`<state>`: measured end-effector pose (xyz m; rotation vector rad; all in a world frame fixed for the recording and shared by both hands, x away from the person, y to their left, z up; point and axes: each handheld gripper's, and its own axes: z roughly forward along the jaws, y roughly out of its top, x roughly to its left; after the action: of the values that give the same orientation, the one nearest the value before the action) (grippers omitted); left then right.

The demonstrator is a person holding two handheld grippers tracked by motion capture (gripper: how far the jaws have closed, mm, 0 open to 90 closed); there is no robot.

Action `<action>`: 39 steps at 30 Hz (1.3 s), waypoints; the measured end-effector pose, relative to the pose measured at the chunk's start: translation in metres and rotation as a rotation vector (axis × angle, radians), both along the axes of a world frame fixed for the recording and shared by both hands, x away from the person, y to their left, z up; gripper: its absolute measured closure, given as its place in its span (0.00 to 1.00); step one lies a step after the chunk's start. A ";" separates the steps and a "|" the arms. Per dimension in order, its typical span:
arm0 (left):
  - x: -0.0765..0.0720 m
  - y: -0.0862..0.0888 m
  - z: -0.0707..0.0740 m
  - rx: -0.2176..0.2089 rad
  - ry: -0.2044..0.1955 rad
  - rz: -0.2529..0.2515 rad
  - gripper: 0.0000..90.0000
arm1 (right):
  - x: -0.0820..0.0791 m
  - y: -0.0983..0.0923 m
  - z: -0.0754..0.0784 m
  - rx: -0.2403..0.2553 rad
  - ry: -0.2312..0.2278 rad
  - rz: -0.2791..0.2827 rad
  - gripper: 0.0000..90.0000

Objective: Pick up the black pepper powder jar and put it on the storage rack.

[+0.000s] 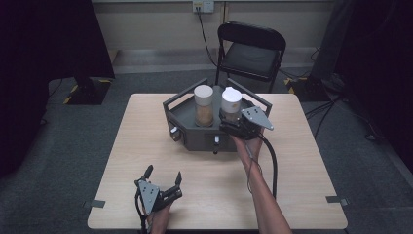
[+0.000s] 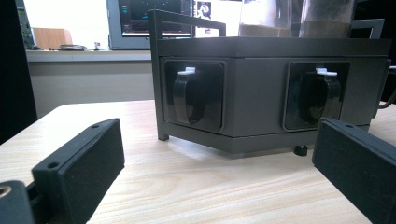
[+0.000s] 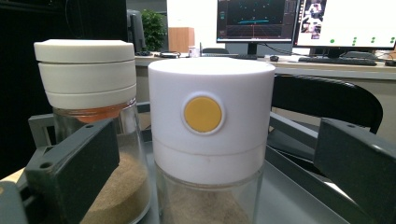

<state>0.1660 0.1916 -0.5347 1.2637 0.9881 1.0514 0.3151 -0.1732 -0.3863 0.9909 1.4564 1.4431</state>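
- The left gripper (image 1: 163, 176) rests low on the near left part of the wooden table (image 1: 302, 195), held in a hand that comes in from the bottom edge; its jaws stand spread wide with only bare tabletop between them.
- In the left gripper view those jaws frame the front of the dark grey rack (image 2: 261, 93), which stands well apart from them; two black recessed handles with white tabs sit in its angled front faces.
- The right forearm (image 1: 260, 195) reaches forward across the table to the rack's right side.
- The right gripper (image 1: 233, 123) is at the rack's right front, just before the white-capped jar (image 1: 231, 105); its jaws are spread, one on each side of the jar, and I cannot tell whether either touches the glass.
- In the right gripper view this jar (image 3: 210, 135) stands upright between the jaws, its white cap bearing a round yellow button and its glass body holding a sandy powder.
- Just beside it stands the cream-lidded jar (image 1: 204, 105), also upright on the rack's top and holding the same sort of powder.
- Beyond the table stands a black folding chair (image 1: 251, 48).
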 end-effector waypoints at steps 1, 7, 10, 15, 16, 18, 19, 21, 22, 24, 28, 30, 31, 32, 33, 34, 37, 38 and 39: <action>0.000 0.000 0.000 0.000 0.000 0.000 0.02 | -0.001 0.000 0.000 0.000 0.000 0.001 0.00; 0.000 0.000 0.000 0.000 0.000 0.000 0.02 | -0.008 0.000 -0.005 0.007 -0.010 0.006 0.00; 0.000 0.000 0.000 0.000 0.000 0.000 0.02 | -0.011 0.000 -0.007 0.011 -0.013 0.010 0.00; 0.000 0.000 0.000 0.000 0.000 0.000 0.02 | -0.016 0.000 -0.007 0.019 -0.017 0.008 0.00; 0.000 0.000 0.000 0.000 0.000 0.000 0.02 | -0.017 -0.001 -0.007 0.020 -0.017 0.010 0.00; 0.000 0.000 0.000 0.000 0.000 0.000 0.02 | -0.019 -0.001 -0.007 0.017 -0.018 0.007 0.00; 0.000 0.000 0.000 0.000 0.000 0.000 0.02 | -0.020 -0.001 -0.007 0.016 -0.019 0.008 0.00; 0.000 0.000 0.000 0.000 0.000 0.000 0.02 | -0.023 -0.002 -0.007 0.017 -0.022 0.009 0.00; 0.000 0.000 0.000 0.000 0.000 0.000 0.02 | -0.024 -0.003 -0.007 0.017 -0.025 0.010 0.00; 0.000 0.000 0.000 0.000 0.000 0.000 0.02 | -0.027 -0.004 -0.007 0.019 -0.026 0.007 0.00; 0.000 0.000 0.000 0.000 0.000 0.000 0.02 | -0.033 -0.006 -0.006 0.022 -0.033 0.003 0.00; 0.000 0.000 0.000 0.000 0.000 0.000 0.02 | -0.037 -0.009 -0.008 0.034 -0.038 0.001 0.00; 0.000 0.000 0.000 0.000 0.000 0.000 0.02 | -0.039 -0.009 -0.009 0.037 -0.040 -0.002 0.00; 0.000 0.000 0.000 0.000 0.000 0.000 0.02 | -0.041 -0.010 -0.009 0.037 -0.040 -0.006 0.00; 0.000 0.000 0.000 0.001 0.000 0.000 0.02 | -0.043 -0.011 -0.010 0.043 -0.041 -0.007 0.00; 0.000 0.000 0.000 0.001 0.000 0.000 0.02 | -0.044 -0.012 -0.011 0.048 -0.042 -0.008 0.00; 0.000 0.000 0.000 0.002 0.001 0.000 0.02 | -0.050 -0.017 -0.016 0.073 -0.046 -0.012 0.00; 0.000 0.000 0.000 0.001 0.000 0.000 0.02 | -0.052 -0.018 -0.017 0.075 -0.046 -0.016 0.00; 0.000 0.000 0.000 0.001 0.000 0.000 0.02 | -0.054 -0.020 -0.018 0.077 -0.047 -0.019 0.00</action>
<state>0.1660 0.1916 -0.5347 1.2646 0.9876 1.0520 0.2614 -0.1928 -0.4042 1.0090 1.3631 1.5079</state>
